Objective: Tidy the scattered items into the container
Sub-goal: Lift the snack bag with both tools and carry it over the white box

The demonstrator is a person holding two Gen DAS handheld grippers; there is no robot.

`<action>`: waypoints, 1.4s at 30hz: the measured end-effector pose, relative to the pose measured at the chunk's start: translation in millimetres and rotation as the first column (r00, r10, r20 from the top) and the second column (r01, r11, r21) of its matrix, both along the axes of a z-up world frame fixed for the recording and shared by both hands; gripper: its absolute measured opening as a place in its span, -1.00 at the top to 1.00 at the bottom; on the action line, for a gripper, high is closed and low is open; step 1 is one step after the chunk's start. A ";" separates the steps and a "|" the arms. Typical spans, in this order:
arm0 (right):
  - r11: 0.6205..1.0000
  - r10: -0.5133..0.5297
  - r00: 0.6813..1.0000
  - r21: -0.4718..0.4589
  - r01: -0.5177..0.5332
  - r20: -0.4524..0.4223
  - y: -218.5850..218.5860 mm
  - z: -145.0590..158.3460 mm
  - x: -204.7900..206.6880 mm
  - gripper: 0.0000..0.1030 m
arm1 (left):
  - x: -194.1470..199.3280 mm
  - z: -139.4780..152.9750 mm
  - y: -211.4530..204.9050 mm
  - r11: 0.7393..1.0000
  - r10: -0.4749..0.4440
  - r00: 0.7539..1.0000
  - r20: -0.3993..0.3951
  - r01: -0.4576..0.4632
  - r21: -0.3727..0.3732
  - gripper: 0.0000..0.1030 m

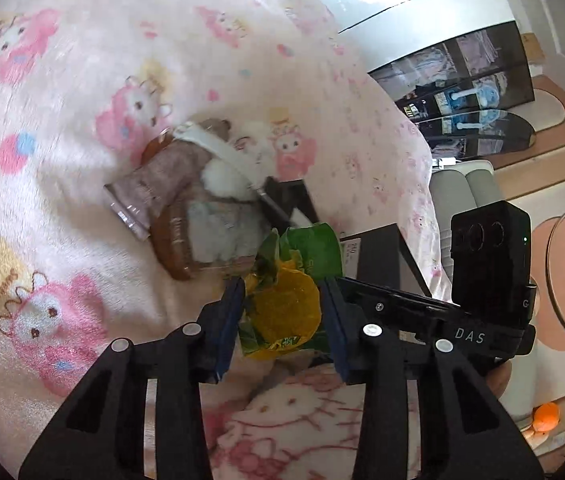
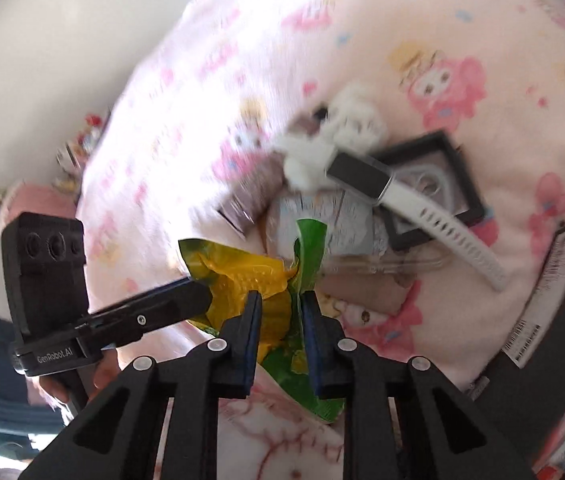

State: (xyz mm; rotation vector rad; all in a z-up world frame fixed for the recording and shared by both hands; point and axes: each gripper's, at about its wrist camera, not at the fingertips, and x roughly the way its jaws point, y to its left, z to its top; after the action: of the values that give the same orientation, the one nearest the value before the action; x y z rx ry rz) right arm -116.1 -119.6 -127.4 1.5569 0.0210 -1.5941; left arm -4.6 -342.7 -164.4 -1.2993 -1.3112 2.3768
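The crinkled green-and-yellow foil snack packet hangs above the pink cartoon-print bed blanket, light, soft and slippery; right gripper fingers pinch its middle fold; left gripper fingers half-open around it, contact unclear; grip the doubled fold.

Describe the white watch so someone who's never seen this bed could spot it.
On the pink cartoon-print blanket sits a small pile of clutter. The white watch lies across its top, over a black tray, beside a fluffy white toy. Only it has a dark rectangular face and a long strap with holes.
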 end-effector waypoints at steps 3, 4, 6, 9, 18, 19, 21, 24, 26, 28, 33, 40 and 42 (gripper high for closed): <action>0.996 -0.049 0.998 -0.074 0.046 -0.038 30.0 35.4 2.9 0.65 | -14.2 43.8 28.8 0.997 -0.055 0.997 -0.047 0.052 -0.059 0.26; 0.994 -0.067 0.996 -0.093 0.062 -0.054 43.4 47.0 5.3 0.65 | -16.3 55.8 38.8 0.995 -0.077 0.995 -0.062 0.073 -0.074 0.26; 0.987 -0.113 0.991 -0.124 0.104 -0.067 72.5 68.8 7.8 0.65 | -17.2 75.5 60.6 0.991 -0.115 0.988 -0.102 0.106 -0.086 0.26; 0.970 -0.192 0.975 -0.170 0.172 -0.110 111.0 96.4 6.8 0.65 | -25.3 92.8 107.2 0.985 -0.165 0.976 -0.141 0.154 -0.082 0.26; 0.896 -0.443 0.872 -0.096 0.433 -0.208 251.1 88.3 31.9 0.65 | -73.3 80.0 259.0 0.904 -0.428 0.900 -0.085 0.424 -0.062 0.23; 0.883 -0.469 0.860 -0.087 0.461 -0.201 266.8 82.7 33.1 0.65 | -79.1 76.1 275.1 0.891 -0.454 0.888 -0.068 0.451 -0.057 0.23; 0.849 -0.527 0.832 -0.080 0.522 -0.174 298.7 71.4 35.1 0.65 | -90.4 67.2 307.2 0.861 -0.508 0.860 -0.045 0.506 -0.055 0.23; 0.808 -0.588 0.794 -0.056 0.587 -0.157 338.0 60.0 38.0 0.65 | -104.7 49.7 345.9 0.820 -0.571 0.821 0.004 0.571 -0.051 0.23; 0.787 -0.611 0.775 -0.027 0.616 -0.162 353.4 53.1 39.9 0.64 | -108.7 33.7 361.6 0.804 -0.594 0.804 0.031 0.595 -0.024 0.22; 0.771 -0.630 0.761 -0.002 0.637 -0.157 363.2 48.6 41.1 0.63 | -109.3 15.2 371.4 0.791 -0.610 0.790 0.070 0.612 -0.007 0.17; 0.748 -0.645 0.743 0.051 0.662 -0.179 364.8 29.3 40.2 0.63 | -105.0 2.6 373.3 0.803 -0.582 0.801 0.139 0.593 -0.056 0.12; 0.696 -0.710 0.679 -0.044 0.716 -0.187 389.3 46.3 45.4 0.63 | -98.5 13.5 352.4 0.871 -0.459 0.881 0.115 0.471 -0.136 0.13; 0.708 -0.702 0.690 -0.065 0.703 -0.176 387.2 49.9 45.2 0.63 | -96.5 15.6 350.2 0.876 -0.443 0.889 0.116 0.457 -0.153 0.13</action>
State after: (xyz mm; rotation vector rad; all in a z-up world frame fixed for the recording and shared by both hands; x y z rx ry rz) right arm -70.9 267.5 -77.5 1.4912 -0.5370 -2.3407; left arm -101.1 7.5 -148.7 -1.5555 -0.7116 2.1595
